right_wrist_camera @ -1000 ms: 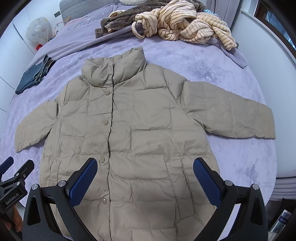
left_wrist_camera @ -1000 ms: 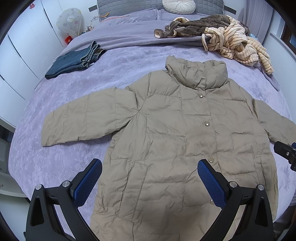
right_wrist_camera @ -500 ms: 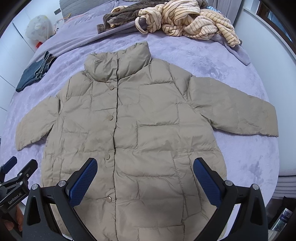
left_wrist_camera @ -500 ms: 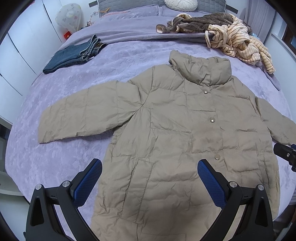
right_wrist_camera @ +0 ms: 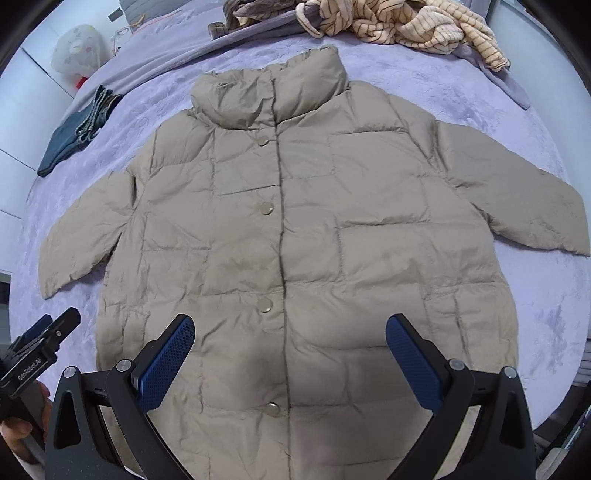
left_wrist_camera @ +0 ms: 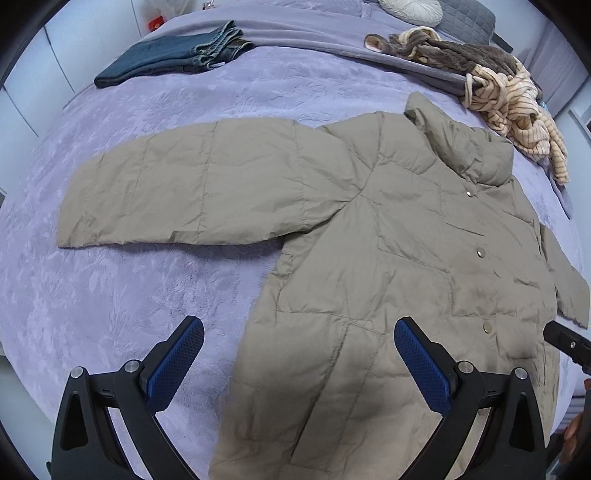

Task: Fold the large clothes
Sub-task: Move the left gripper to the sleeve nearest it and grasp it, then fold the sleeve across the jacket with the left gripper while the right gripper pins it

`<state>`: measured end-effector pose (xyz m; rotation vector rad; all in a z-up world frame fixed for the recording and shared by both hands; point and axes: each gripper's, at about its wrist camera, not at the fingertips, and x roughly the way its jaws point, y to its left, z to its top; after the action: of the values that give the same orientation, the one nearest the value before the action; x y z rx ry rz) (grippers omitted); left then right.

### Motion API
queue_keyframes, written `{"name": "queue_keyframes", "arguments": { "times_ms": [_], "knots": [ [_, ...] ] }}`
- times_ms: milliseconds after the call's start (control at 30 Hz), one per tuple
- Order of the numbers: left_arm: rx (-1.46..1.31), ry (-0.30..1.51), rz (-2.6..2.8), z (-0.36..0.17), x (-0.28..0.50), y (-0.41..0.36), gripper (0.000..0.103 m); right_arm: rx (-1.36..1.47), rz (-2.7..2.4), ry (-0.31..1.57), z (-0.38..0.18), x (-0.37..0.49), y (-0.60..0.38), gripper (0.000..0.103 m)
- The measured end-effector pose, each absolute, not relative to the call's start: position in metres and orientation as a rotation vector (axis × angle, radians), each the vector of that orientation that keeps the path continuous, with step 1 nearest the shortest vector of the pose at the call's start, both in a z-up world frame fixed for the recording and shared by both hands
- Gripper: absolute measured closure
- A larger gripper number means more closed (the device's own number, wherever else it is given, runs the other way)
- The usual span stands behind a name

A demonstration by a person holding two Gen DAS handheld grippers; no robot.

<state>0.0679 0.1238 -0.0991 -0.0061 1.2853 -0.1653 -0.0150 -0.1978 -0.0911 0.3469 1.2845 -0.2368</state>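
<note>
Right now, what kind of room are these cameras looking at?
Most likely a bedroom. A beige quilted puffer jacket lies spread on a wide bed with a lilac plush cover, a round white ruffled cushion sits at its head, and folded blue jeans rest nearby.

Beige quilted jacket (right_wrist_camera: 295,229) flat on bed, snapped shut, sleeves spread.

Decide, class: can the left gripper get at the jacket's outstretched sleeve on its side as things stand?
Probably yes. The left gripper is open and holds nothing, and the sleeve lies flat on the bedspread ahead with nothing on it or between them.
</note>
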Motion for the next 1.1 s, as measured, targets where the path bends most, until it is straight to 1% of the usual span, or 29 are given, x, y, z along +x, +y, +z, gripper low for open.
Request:
{"name": "queue_keyframes", "arguments": {
  "times_ms": [100, 300, 500, 700, 733, 767, 800, 833, 867, 900, 933, 1000, 1033, 1067, 1100],
  "knots": [
    [-0.096, 1.299, -0.180, -0.114, 0.080, 0.148, 0.000, 0.377, -0.188, 1.330, -0.104, -0.009, -0.180, 0.000],
    [-0.408, 1.305, -0.196, -0.153, 0.116, 0.202, 0.000, 0.341, -0.142, 1.386, -0.124, 0.006, -0.148, 0.000],
    [-0.480, 1.261, -0.061, -0.190, 0.157, 0.253, 0.000, 0.314, -0.145, 1.408, -0.139, 0.021, -0.132, 0.000],
    [-0.597, 1.166, 0.096, -0.211, 0.197, 0.312, 0.000, 0.306, -0.136, 1.362, -0.149, 0.041, -0.120, 0.000],
    [-0.607, 1.144, 0.125, -0.213, 0.202, 0.318, 0.003, 0.309, -0.131, 1.348, -0.151, 0.046, -0.117, 0.000],
    [-0.612, 1.123, 0.150, -0.213, 0.205, 0.323, 0.016, 0.310, -0.129, 1.335, -0.153, 0.051, -0.115, 0.000],
    [-0.612, 1.108, 0.172, -0.214, 0.208, 0.326, 0.026, 0.313, -0.125, 1.321, -0.153, 0.056, -0.112, 0.000],
    [-0.613, 1.093, 0.171, -0.215, 0.212, 0.329, 0.054, 0.318, -0.120, 1.305, -0.153, 0.061, -0.110, 0.000],
    [-0.629, 1.079, 0.129, -0.216, 0.217, 0.333, 0.087, 0.323, -0.112, 1.284, -0.154, 0.067, -0.106, 0.000],
    [-0.664, 1.067, 0.063, -0.216, 0.221, 0.336, 0.095, 0.327, -0.106, 1.267, -0.154, 0.071, -0.103, 0.000],
    [-0.668, 1.057, 0.060, -0.214, 0.222, 0.338, 0.096, 0.331, -0.102, 1.251, -0.155, 0.076, -0.100, 0.000],
    [-0.588, 1.029, 0.060, -0.201, 0.222, 0.334, 0.096, 0.343, -0.090, 1.221, -0.157, 0.087, -0.092, 0.008],
    [-0.538, 1.008, 0.057, -0.192, 0.221, 0.330, 0.096, 0.358, -0.080, 1.216, -0.158, 0.093, -0.089, 0.029],
    [-0.490, 0.986, 0.051, -0.183, 0.219, 0.326, 0.096, 0.381, -0.068, 1.216, -0.161, 0.097, -0.088, 0.062],
    [-0.451, 0.964, 0.043, -0.173, 0.216, 0.322, 0.096, 0.419, -0.047, 1.217, -0.164, 0.103, -0.085, 0.078]
  ]
}}
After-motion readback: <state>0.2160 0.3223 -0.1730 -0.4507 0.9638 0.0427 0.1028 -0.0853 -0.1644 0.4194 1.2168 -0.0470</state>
